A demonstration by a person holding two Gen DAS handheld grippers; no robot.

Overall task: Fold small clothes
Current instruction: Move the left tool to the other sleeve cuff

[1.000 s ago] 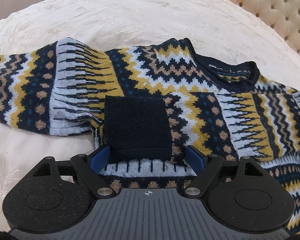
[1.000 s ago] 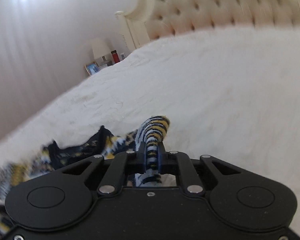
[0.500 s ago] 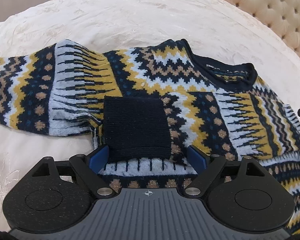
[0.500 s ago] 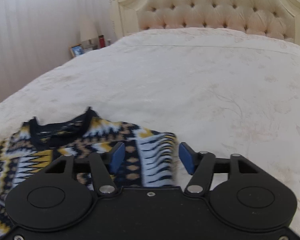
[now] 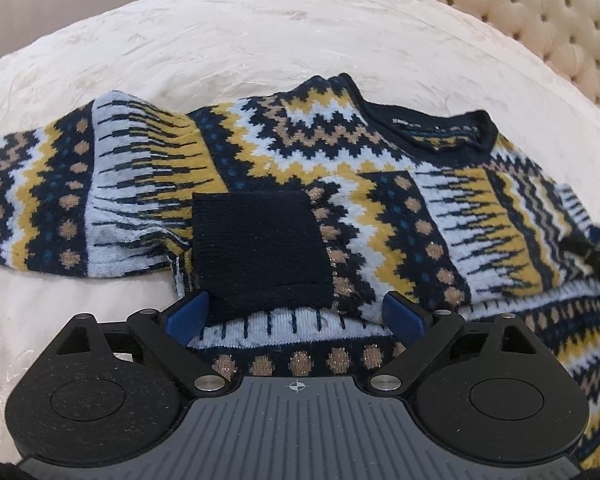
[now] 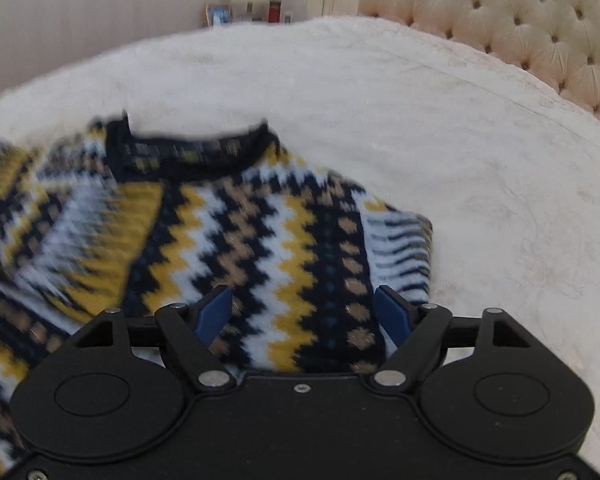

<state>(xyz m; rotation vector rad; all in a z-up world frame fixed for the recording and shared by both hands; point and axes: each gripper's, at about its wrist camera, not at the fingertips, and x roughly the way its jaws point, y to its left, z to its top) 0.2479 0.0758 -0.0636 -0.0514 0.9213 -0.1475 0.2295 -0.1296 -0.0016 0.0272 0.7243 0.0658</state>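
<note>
Sweater [image 5: 340, 184] flat on bed [image 5: 260, 40], cuff [image 5: 260, 248] folded onto chest. Left view: my left gripper [image 5: 296, 316] jaws apart, just widening, straddling cuff, pinching nothing. Right view: right gripper [image 6: 304, 316] just opened, over sleeve [image 6: 400, 248], unclamped. Soft, light knit; I'd pinch hem edges.

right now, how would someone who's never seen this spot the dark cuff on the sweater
Start at the cream bedspread and find the patterned sweater spread flat on it. A sleeve lies folded in across its chest, and the cuff is the square end of that sleeve. It is the only plain navy patch among the yellow, white and tan zigzags.
</note>
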